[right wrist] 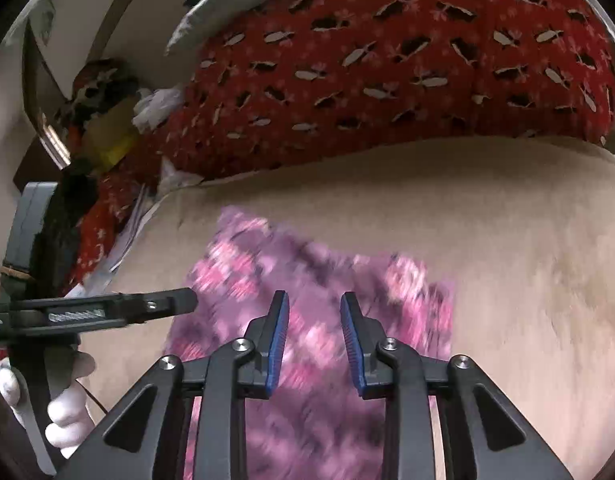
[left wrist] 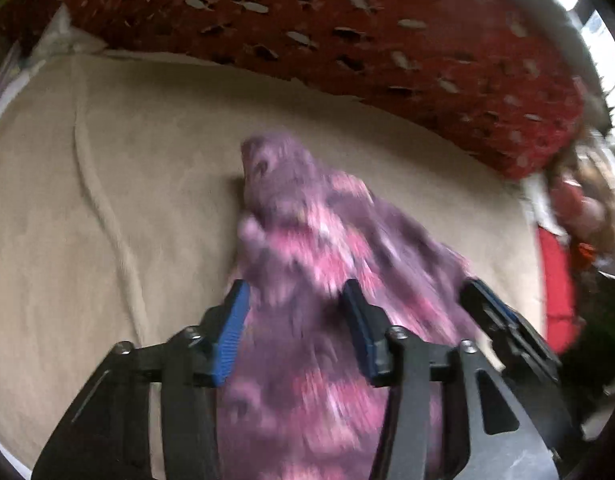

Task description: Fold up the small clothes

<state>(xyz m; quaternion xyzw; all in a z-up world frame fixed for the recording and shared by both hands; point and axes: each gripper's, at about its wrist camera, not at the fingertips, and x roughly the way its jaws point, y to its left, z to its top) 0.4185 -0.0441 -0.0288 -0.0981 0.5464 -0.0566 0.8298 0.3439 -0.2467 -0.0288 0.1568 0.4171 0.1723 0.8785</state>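
Left wrist view: beige bed sheet on the left, then the left gripper with its 2 blue-padded fingers spread wide over a blurred purple-and-pink floral garment that lies bunched on the sheet, the right gripper just beside its right edge, and a red patterned blanket across the back. Right wrist view: the left gripper enters side-on from the left edge, held by a white-gloved hand, its opening not readable here, then the right gripper hangs spread apart above the garment, pinching nothing, with bare sheet to the right.
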